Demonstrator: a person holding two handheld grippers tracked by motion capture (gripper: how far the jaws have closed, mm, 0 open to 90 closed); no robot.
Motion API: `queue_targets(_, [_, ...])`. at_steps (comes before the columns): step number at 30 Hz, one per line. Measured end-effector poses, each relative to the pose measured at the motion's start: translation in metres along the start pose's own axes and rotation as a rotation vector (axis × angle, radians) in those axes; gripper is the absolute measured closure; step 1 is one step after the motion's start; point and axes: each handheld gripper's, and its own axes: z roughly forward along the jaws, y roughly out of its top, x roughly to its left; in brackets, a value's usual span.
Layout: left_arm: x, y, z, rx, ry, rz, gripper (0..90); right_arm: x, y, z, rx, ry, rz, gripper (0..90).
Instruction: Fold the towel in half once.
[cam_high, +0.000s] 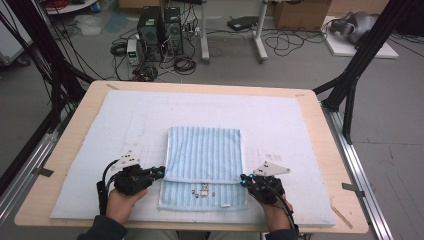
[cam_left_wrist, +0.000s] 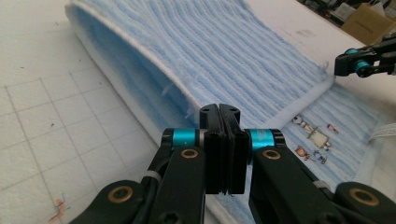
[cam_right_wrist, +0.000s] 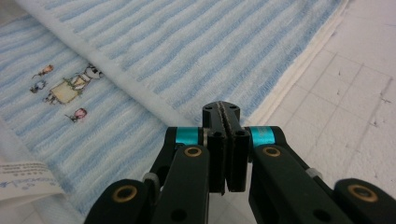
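A light blue striped towel (cam_high: 204, 150) (cam_left_wrist: 233, 51) (cam_right_wrist: 210, 42) lies on the white mat (cam_high: 125, 125), its far part folded toward me over the near part. Small embroidered figures (cam_high: 204, 190) (cam_left_wrist: 315, 135) (cam_right_wrist: 70, 86) show on the uncovered near strip. My left gripper (cam_high: 161, 172) (cam_left_wrist: 219, 109) is shut on the left corner of the folded layer's hem, and that edge lifts a little off the layer below. At the hem's right corner, my right gripper (cam_high: 243, 178) (cam_right_wrist: 222, 109) has its jaws closed on the towel's edge. It also appears far off in the left gripper view (cam_left_wrist: 343, 65).
The mat covers a wooden table (cam_high: 85, 115). A white care label (cam_high: 225, 204) (cam_right_wrist: 23, 179) sticks out at the towel's near edge. Beyond the table are computer towers (cam_high: 160, 32), cables on the floor and black frame legs (cam_high: 350, 85).
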Motion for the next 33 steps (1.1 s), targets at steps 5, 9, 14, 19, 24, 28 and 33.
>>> queue_targets(5, [0.000, -0.001, 0.001, 0.001, -0.001, -0.001, 88.1, 0.004, 0.001, 0.010, 0.059, -0.024, -0.020, 73.8])
queue_targets(9, [0.001, -0.001, -0.002, -0.001, -0.003, -0.007, 88.1, 0.007, 0.002, 0.010, 0.061, -0.042, -0.063, 83.2])
queue_targets(14, [0.000, -0.002, -0.006, -0.013, -0.022, -0.017, 88.1, 0.008, 0.002, 0.004, 0.039, -0.038, -0.069, 82.4])
queue_targets(19, [-0.003, -0.002, -0.009, -0.025, -0.038, -0.014, 88.1, 0.010, 0.003, -0.003, 0.024, -0.040, -0.087, 82.8])
queue_targets(24, [-0.008, -0.007, -0.016, -0.029, -0.058, -0.017, 88.1, 0.013, 0.004, -0.016, -0.004, -0.033, -0.088, 83.1])
queue_targets(28, [-0.012, -0.012, -0.024, -0.032, -0.075, -0.019, 88.1, 0.018, -0.002, -0.029, -0.031, -0.010, -0.083, 83.1])
queue_targets(33, [-0.018, -0.018, -0.034, -0.034, -0.090, -0.010, 88.1, 0.029, -0.010, -0.042, -0.046, 0.004, -0.090, 83.1])
